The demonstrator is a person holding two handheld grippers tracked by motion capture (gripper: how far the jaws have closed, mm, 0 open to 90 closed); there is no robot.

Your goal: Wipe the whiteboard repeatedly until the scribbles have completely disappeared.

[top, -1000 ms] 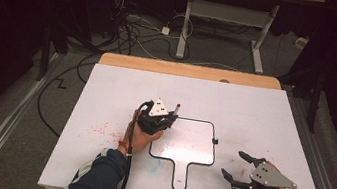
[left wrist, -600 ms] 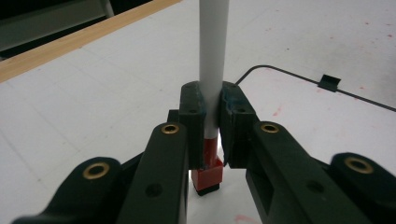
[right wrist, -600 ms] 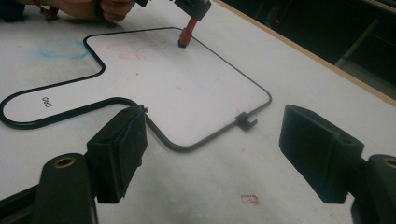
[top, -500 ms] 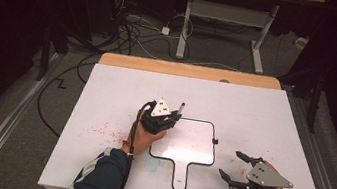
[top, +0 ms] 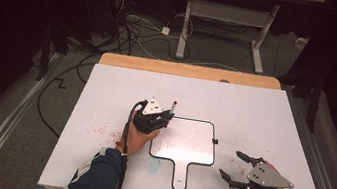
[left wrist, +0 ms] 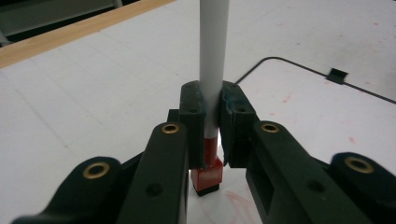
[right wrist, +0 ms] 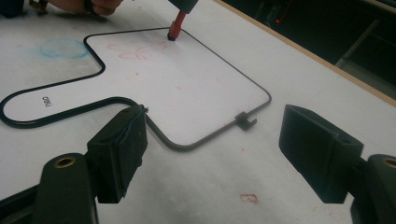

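A small paddle-shaped whiteboard (top: pixel 185 140) with a black rim lies flat in the middle of the white table (top: pixel 264 119). My left gripper (top: pixel 165 118) is shut on a white marker (top: pixel 173 108) and holds it nearly upright. Its red end (left wrist: pixel 206 177) points down at the board's corner nearest that gripper. From the right gripper view, that red end (right wrist: pixel 174 29) touches the board (right wrist: pixel 196 88) beside faint red scribbles (right wrist: pixel 135 49). My right gripper (top: pixel 231 164) stands open and holds nothing, to the right of the board's handle, with its jaws (right wrist: pixel 210 135) wide apart over the table.
A faint blue ring (right wrist: pixel 63 46) marks the table beside the board's handle, and red specks (top: pixel 101 127) dot the table's left part. A wooden strip (top: pixel 190 71) runs along the far edge. Beyond it are floor cables (top: pixel 135 34) and desk legs (top: pixel 185 26).
The left gripper has shifted slightly with the marker at the board's corner. The right gripper has drifted a little to the left, still open.
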